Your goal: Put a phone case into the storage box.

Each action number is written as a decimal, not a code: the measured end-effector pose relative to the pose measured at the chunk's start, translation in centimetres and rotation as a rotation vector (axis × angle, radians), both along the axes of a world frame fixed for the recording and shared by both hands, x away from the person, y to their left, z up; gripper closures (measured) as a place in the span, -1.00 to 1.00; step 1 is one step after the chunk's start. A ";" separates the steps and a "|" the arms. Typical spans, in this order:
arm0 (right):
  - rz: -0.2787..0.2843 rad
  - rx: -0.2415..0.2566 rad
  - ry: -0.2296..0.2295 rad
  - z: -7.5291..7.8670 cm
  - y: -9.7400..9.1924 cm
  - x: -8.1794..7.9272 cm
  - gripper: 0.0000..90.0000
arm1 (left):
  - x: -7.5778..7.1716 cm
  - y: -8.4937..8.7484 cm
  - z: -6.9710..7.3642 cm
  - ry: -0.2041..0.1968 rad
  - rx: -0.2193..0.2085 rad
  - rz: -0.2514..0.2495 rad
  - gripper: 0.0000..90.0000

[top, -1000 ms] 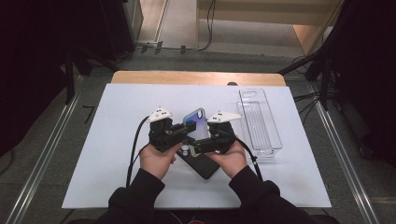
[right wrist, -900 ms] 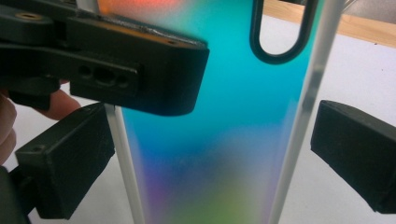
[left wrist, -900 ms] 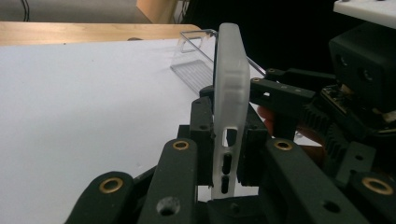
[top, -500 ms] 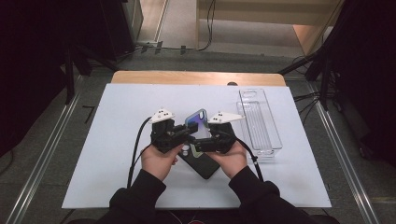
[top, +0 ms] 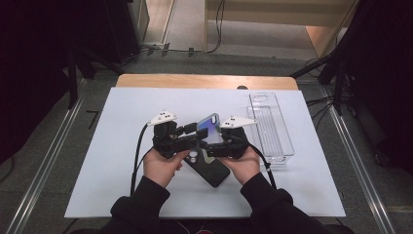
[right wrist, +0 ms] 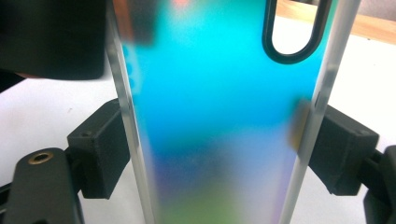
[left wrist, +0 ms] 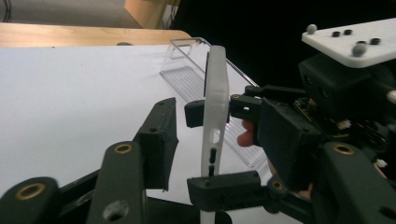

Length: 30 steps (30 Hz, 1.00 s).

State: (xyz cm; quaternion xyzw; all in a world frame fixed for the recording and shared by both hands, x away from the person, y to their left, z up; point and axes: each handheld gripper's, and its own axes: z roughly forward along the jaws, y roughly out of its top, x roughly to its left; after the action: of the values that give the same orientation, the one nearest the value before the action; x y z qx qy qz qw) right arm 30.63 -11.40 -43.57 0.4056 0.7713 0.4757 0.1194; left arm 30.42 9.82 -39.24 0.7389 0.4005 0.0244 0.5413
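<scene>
Two grippers are meeting over a thin phone case (top: 210, 127). The right gripper (right wrist: 210, 154) is pinching its long edges; the left gripper (left wrist: 187, 140) has just been spreading, case beside its jaws. Light, bendy and glossy, it is probably best gripped across both rims.

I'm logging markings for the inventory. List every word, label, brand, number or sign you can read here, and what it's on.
None can be read.
Phone case, iridescent blue: no lettering visible.
Black phone on the table: no brand mark legible.
Clear tray: plain.
Grippers' grey plates: plain, no writing.
</scene>
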 end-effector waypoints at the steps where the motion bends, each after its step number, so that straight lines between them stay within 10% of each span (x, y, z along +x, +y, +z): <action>1: -0.006 0.000 0.001 -0.1 -0.1 0.1 -0.67 | 0.0 0.1 0.0 0.008 -0.004 -0.002 0.02; 11: -0.045 -0.007 0.015 -0.3 -1.1 0.5 -0.67 | 0.4 1.2 -0.1 0.029 -0.010 -0.096 -0.27; 23: -0.057 0.003 0.028 -0.2 -2.3 0.7 -0.67 | 0.2 1.9 -1.0 0.062 0.089 -0.254 -0.38; 30: -0.050 0.012 0.033 -0.1 -2.7 0.7 -0.67 | -0.2 2.8 -2.0 0.046 0.166 -0.262 -0.38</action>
State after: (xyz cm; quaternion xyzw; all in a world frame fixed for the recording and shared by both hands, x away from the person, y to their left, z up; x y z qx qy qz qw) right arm 31.37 -14.06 -43.67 0.4332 0.7600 0.4705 0.1158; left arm 30.23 12.61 -41.26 0.8273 0.3098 -0.0304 0.4677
